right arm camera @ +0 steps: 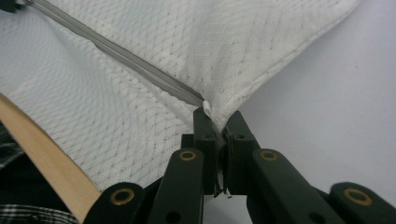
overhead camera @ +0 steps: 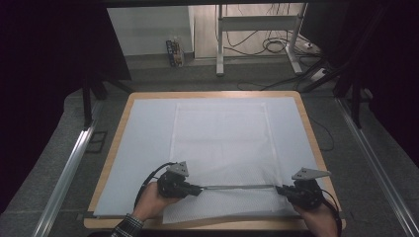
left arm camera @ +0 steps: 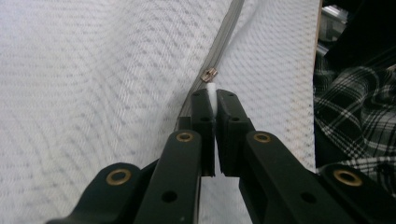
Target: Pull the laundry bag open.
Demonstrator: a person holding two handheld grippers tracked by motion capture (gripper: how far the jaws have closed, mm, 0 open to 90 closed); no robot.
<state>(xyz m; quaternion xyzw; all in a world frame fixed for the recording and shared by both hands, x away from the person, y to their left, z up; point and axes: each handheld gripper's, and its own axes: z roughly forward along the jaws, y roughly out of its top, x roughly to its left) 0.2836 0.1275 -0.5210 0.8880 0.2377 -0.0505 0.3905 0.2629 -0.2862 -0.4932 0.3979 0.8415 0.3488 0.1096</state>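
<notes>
A white mesh cloth cover [overhead camera: 222, 138] lies flat on the pale mat, with a grey zipper [overhead camera: 239, 186] pulled taut along its near side between the two grippers. My left gripper [overhead camera: 200, 189] is shut on the cloth at the zipper's left end. In the left gripper view the gripper [left arm camera: 214, 95] pinches a white bit of cloth just short of the small metal slider [left arm camera: 209, 74]. My right gripper [overhead camera: 279, 188] is shut on the cover's right corner. In the right gripper view the gripper [right arm camera: 215, 116] clamps the seam where the zipper [right arm camera: 130, 58] ends.
A pale mat [overhead camera: 143, 148] covers most of the wooden table [overhead camera: 212, 94], whose near edge [right arm camera: 42, 158] runs close under the right gripper. A plaid sleeve [left arm camera: 355, 107] sits beside the left gripper. Desk legs and cables stand on the floor beyond.
</notes>
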